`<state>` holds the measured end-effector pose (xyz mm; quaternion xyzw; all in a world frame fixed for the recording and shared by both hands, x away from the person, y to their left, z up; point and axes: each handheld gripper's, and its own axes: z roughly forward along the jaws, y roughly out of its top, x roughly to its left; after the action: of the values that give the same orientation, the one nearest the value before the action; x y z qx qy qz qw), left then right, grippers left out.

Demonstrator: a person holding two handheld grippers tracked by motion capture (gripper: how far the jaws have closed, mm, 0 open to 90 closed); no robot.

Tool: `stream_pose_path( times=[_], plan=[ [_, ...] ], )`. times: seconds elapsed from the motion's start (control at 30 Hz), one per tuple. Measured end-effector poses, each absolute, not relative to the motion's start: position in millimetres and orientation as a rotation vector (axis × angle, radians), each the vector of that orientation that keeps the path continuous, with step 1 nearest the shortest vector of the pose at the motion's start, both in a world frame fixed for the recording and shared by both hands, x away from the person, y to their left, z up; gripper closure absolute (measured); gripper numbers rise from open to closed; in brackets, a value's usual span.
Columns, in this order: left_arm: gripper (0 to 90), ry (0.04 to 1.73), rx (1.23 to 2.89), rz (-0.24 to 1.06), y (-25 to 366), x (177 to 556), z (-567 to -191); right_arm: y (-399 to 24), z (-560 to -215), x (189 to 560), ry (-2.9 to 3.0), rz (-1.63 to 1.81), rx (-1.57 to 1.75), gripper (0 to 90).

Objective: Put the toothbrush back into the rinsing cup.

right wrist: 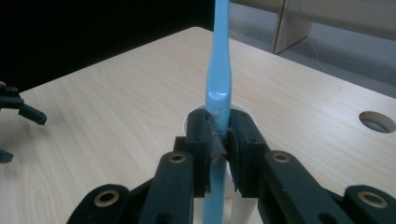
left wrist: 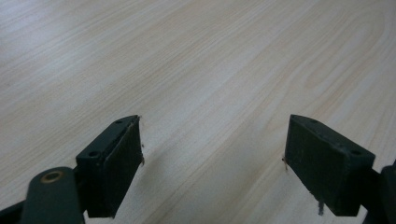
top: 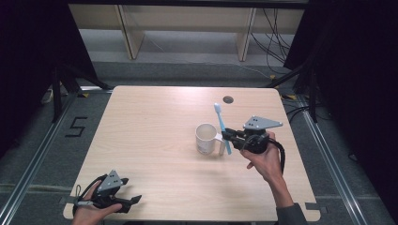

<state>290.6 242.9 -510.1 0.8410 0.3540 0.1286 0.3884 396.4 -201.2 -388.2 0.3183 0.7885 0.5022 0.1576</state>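
— A pale wooden table (top: 155,140) on grey carpet, black curtains on both sides, bare shelving at the back. What are the tongs doing?

— The right gripper (right wrist: 219,154) has its jaws pressed together on the handle of a blue toothbrush (right wrist: 219,70), pinching it about midway. The brush stands nearly upright, bristle head on top. In the high view the right gripper (top: 230,138) sits toward the table's right edge, with the toothbrush (top: 221,126) just beside a white mug (top: 206,138), on the mug's handle side.

— And the other one?

— The left gripper (top: 126,201) rests near the front left corner, jaws spread wide with only bare wood between them, well apart from the mug.

— So which step is this?

— I judge it to be carrying the brush to the mug. The lower end looks to hang outside the rim still, beside the mug's handle, not inside.

— What does the next move call for?

— Probably lifting the lower end clear of the rim, shifting it over the opening, lowering it in, then releasing the jaws without tipping the mug.
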Motion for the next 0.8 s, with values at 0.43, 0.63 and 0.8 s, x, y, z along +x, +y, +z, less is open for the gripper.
stream_pose_path(
  times=[0.43,0.63,0.8],
  plan=[
    [18.3,0.901,2.141,0.329,243,291,-510,-197,-383,417,2.204,1.444,0.924,79.6],
    [18.3,0.905,2.151,0.333,243,291,-510,-196,-384,425,2.197,1.443,0.927,79.6],
    [18.3,0.907,2.143,0.328,243,291,-510,-194,-383,431,2.172,1.445,0.935,79.6]
  ],
)
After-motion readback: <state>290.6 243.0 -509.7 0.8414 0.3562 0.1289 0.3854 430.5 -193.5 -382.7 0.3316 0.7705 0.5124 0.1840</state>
